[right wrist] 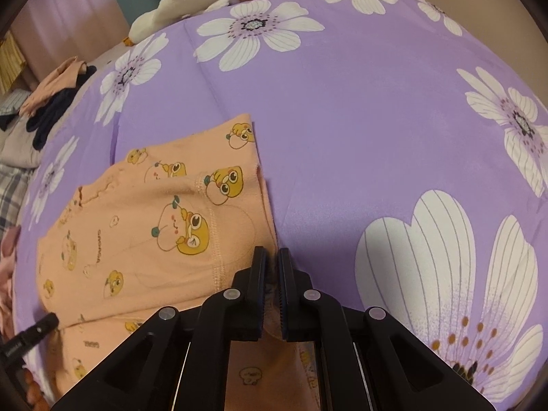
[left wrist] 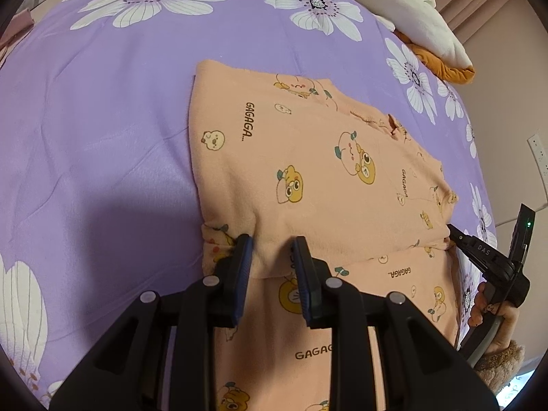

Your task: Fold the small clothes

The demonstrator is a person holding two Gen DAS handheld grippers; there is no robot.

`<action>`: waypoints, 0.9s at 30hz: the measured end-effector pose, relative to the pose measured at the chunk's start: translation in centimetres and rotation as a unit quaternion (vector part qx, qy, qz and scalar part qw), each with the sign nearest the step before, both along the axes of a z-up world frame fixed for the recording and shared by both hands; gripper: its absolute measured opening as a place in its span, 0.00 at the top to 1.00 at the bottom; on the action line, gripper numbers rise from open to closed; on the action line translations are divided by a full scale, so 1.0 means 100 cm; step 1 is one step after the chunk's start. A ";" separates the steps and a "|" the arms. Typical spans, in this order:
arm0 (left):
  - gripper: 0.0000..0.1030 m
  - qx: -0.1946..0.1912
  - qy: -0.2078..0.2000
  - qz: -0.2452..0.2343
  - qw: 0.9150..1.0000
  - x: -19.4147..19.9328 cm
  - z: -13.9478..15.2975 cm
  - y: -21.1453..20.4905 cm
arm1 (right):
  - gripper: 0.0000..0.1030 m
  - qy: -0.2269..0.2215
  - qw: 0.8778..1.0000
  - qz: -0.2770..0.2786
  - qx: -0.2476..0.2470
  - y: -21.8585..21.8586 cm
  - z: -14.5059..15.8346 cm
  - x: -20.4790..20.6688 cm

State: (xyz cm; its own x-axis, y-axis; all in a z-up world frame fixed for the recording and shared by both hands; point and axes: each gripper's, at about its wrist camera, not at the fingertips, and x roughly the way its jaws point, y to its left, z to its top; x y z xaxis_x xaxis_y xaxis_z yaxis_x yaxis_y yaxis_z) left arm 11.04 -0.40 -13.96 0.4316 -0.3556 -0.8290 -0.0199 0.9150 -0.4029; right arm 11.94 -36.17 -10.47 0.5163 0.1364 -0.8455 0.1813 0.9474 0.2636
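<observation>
A small peach garment (left wrist: 308,171) with cartoon prints and "GAGAGA" text lies partly folded on the purple floral bedspread (left wrist: 102,120). My left gripper (left wrist: 272,250) is over the near folded edge with its jaws apart and cloth lying between them. In the right wrist view the garment (right wrist: 154,226) lies to the left. My right gripper (right wrist: 273,260) is shut on the garment's right edge, cloth pinched between the jaws. The right gripper also shows in the left wrist view (left wrist: 455,234) at the garment's right side.
A white and orange plush (left wrist: 411,17) lies at the far edge of the bed. A pile of dark and peach clothes (right wrist: 58,96) sits beyond the bed at the left. A wall with a socket (left wrist: 537,154) is at the right.
</observation>
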 end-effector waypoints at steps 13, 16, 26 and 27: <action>0.76 -0.015 -0.011 0.004 1.000 -0.003 -0.001 0.001 | 0.95 -0.008 1.000 -0.003 -0.024 0.006 0.000 -0.001; 0.75 -0.012 -0.014 0.002 1.000 -0.004 -0.002 0.001 | 0.95 -0.010 1.000 -0.005 -0.018 0.005 -0.001 -0.003; 0.75 -0.004 -0.015 0.006 1.000 -0.004 -0.002 0.000 | 0.95 -0.015 1.000 -0.001 -0.010 0.003 -0.002 -0.005; 0.75 -0.002 -0.016 0.006 1.000 -0.004 -0.001 -0.001 | 0.95 -0.015 1.000 -0.001 -0.009 0.003 -0.002 -0.005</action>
